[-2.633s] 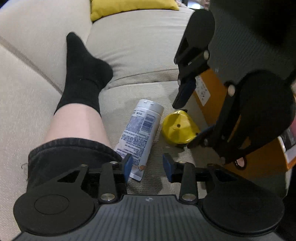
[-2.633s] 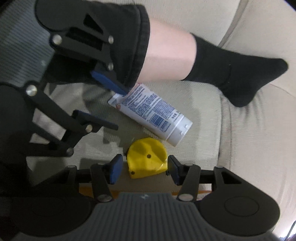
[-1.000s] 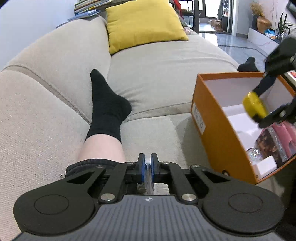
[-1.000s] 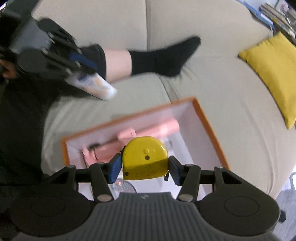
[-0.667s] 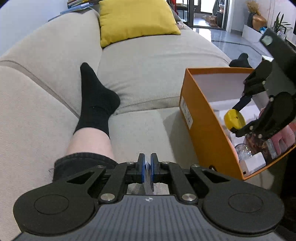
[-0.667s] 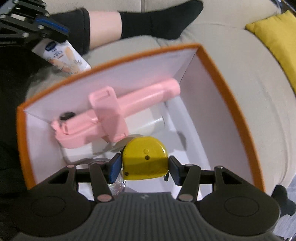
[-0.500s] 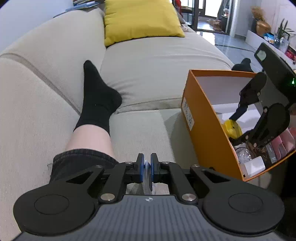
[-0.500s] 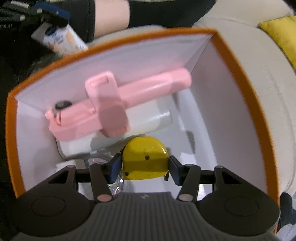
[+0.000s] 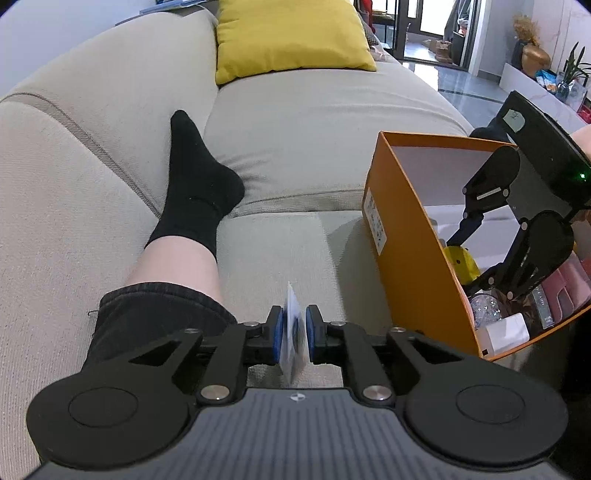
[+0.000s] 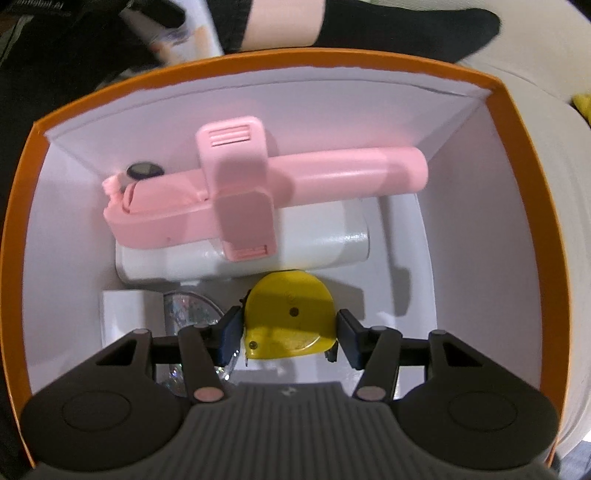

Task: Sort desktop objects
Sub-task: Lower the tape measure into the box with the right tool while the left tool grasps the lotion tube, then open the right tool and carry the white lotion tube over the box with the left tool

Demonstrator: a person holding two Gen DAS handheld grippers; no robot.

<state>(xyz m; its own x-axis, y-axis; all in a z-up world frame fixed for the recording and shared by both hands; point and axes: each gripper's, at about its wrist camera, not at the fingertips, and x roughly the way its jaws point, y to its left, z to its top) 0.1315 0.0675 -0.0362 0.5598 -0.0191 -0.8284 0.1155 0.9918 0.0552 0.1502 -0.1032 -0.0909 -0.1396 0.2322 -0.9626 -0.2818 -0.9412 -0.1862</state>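
My right gripper (image 10: pixel 288 332) is shut on a yellow tape measure (image 10: pixel 290 314) and holds it low inside the orange box (image 10: pixel 532 184). In the left wrist view the right gripper (image 9: pixel 469 258) reaches into the orange box (image 9: pixel 402 251) with the tape measure (image 9: pixel 460 262) between its fingers. My left gripper (image 9: pixel 294 332) is shut on the flat end of a white tube (image 9: pixel 293 332), seen edge-on, above the sofa seat. The tube also shows blurred at the top of the right wrist view (image 10: pixel 184 33).
Inside the box lie a pink holder (image 10: pixel 258 188) on a white device (image 10: pixel 314 240), a glittery ball (image 10: pixel 184 310) and a small white block (image 10: pixel 122 314). A person's leg in a black sock (image 9: pixel 195 188) rests on the beige sofa (image 9: pixel 314 140). A yellow cushion (image 9: pixel 288 37) lies behind.
My right gripper carried the tape measure off the sofa and down into the orange box. My left gripper closed on the tube and lifted it.
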